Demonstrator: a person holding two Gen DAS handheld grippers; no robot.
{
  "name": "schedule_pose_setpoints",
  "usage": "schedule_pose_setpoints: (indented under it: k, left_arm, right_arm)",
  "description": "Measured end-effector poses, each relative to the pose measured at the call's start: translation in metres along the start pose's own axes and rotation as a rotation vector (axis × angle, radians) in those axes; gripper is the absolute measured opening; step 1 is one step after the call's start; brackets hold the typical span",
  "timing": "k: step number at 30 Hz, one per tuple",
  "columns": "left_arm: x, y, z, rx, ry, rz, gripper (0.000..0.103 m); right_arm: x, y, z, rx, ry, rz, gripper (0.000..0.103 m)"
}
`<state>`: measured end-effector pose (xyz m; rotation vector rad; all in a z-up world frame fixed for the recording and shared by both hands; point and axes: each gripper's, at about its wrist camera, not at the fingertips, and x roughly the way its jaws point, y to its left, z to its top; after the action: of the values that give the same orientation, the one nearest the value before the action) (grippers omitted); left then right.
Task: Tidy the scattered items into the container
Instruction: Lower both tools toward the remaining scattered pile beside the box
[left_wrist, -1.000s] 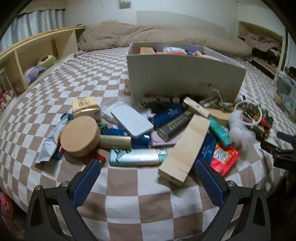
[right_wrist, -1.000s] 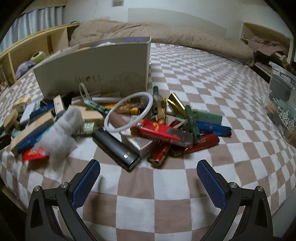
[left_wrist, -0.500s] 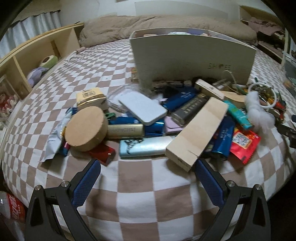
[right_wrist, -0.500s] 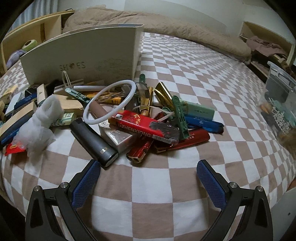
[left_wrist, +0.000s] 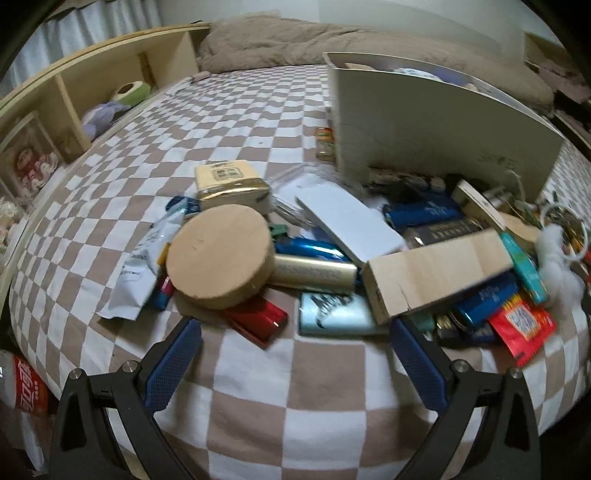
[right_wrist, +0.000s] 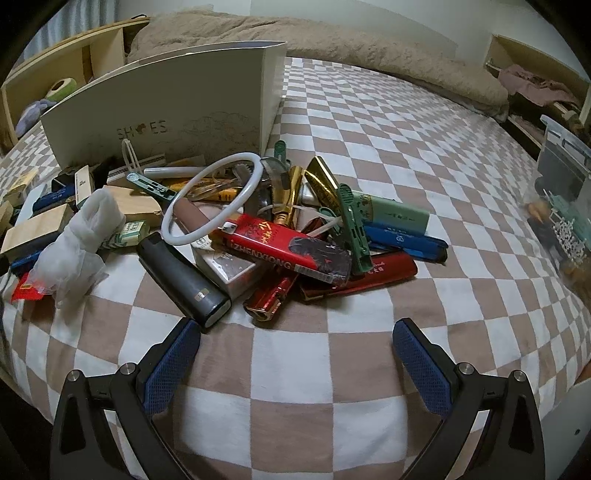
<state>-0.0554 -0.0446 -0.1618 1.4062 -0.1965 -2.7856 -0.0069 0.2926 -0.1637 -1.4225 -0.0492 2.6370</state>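
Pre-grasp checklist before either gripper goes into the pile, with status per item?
1. Left gripper open and empty: ok.
2. Right gripper open and empty: ok.
3. Shoe box upright behind the pile, top open: ok; free room inside: cannot tell.
4. Reachable target on the left: red lighter and pale blue pack lie at the near edge, just ahead of the fingers: ok.
5. Reachable target on the right: black cylinder lies nearest, near end unobstructed: ok.
6. Items free to lift singly: not ok. The round cardboard box rests on neighbours, and the white ring leans on the heap.
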Motion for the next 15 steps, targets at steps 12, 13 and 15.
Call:
schedule_pose_setpoints:
  k: [12,13,15]
  left_arm:
    - [-0.019,0.003,0.001,-0.049,-0.011,-0.077,0.103]
    - [-0.026,0.001,0.004,-0.05,-0.028,-0.102,0.103]
    - [-0.035,-0.007,0.01,-0.041,-0.05,-0.141,0.103]
  right_arm:
    - [-0.001,-0.018,-0.007,0.109,0.018,0.017,0.103]
    - [-0.003,-0.017,-0.008,0.114,0.018,0.024,0.103]
    - [-0.006,-0.014,-0.012,0.126,0.018,0.037,0.103]
